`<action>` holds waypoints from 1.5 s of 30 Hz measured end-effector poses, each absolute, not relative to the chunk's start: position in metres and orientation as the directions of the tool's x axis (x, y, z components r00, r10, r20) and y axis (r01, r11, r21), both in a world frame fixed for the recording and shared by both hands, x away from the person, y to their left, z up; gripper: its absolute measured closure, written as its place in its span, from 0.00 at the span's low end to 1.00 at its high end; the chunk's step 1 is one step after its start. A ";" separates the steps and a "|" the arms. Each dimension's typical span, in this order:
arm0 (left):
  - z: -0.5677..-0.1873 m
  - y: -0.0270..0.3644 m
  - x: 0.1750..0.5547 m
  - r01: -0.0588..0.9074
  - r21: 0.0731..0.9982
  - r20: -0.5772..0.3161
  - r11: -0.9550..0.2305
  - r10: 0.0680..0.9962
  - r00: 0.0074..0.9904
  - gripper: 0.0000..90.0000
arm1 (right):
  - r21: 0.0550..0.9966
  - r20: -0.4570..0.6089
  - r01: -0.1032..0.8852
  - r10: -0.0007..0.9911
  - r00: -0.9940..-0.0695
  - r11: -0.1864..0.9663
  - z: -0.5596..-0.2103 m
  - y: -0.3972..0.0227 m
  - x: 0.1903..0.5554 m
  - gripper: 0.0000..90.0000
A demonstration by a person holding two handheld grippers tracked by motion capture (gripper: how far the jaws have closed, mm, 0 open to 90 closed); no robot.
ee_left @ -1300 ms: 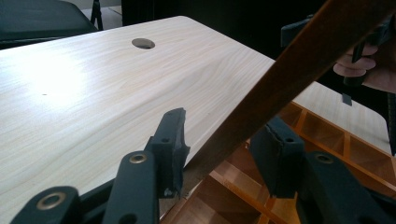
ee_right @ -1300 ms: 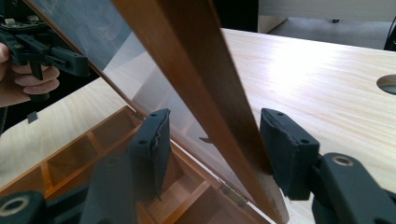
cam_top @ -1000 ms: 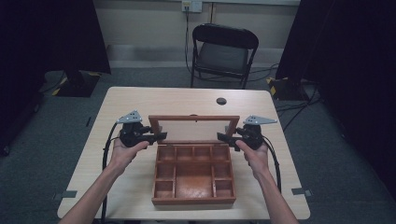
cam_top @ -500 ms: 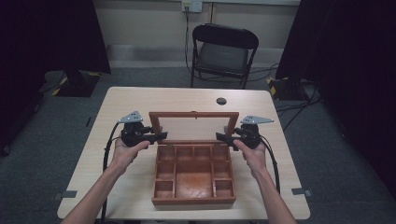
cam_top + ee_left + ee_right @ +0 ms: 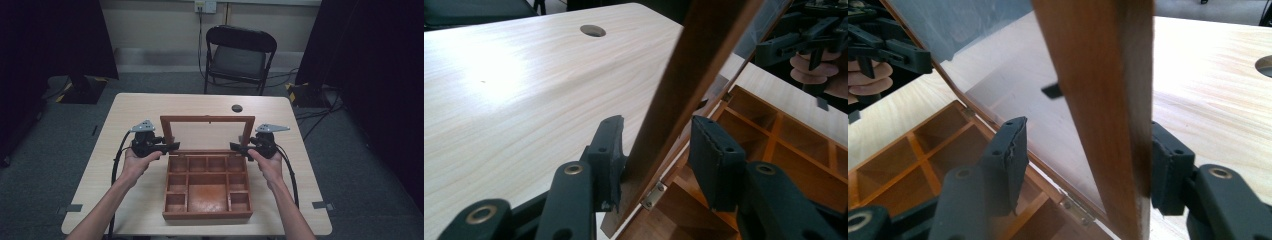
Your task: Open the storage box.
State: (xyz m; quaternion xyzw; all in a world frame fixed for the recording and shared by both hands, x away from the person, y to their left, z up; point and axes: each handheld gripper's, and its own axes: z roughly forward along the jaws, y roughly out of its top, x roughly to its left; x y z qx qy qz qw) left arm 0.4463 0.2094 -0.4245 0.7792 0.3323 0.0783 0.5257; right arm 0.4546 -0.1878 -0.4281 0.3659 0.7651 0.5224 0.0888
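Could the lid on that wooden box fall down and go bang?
It might. The lid stands raised, and in each gripper view only one jaw seems to touch its side rail, so neither hand-held gripper clamps it. If the left hand-held gripper or right hand-held gripper slips away, it could swing on its hinge and slam.

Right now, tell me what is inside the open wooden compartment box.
The brown wooden compartment box holds no objects: its small cells and large central cell show bare wood. The raised glass-paned lid covers none of them; the near wall's inner face is hidden.
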 end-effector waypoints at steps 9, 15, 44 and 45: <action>-0.430 0.208 0.452 0.454 0.858 -0.230 -0.239 0.610 0.758 0.65 | 0.871 0.241 0.457 0.656 -0.715 0.179 -0.433 -0.189 0.457 0.48; -0.436 0.209 0.453 0.465 0.852 -0.245 -0.241 0.602 0.760 0.65 | 0.870 0.246 0.460 0.656 -0.714 0.175 -0.437 -0.187 0.458 0.48; -0.444 0.206 0.477 0.520 0.832 -0.309 -0.195 0.616 0.725 0.67 | 0.870 0.244 0.472 0.711 -0.660 0.140 -0.440 -0.182 0.476 0.48; -0.443 0.206 0.479 0.522 0.829 -0.308 -0.200 0.616 0.726 0.67 | 0.868 0.256 0.480 0.713 -0.653 0.128 -0.442 -0.182 0.480 0.48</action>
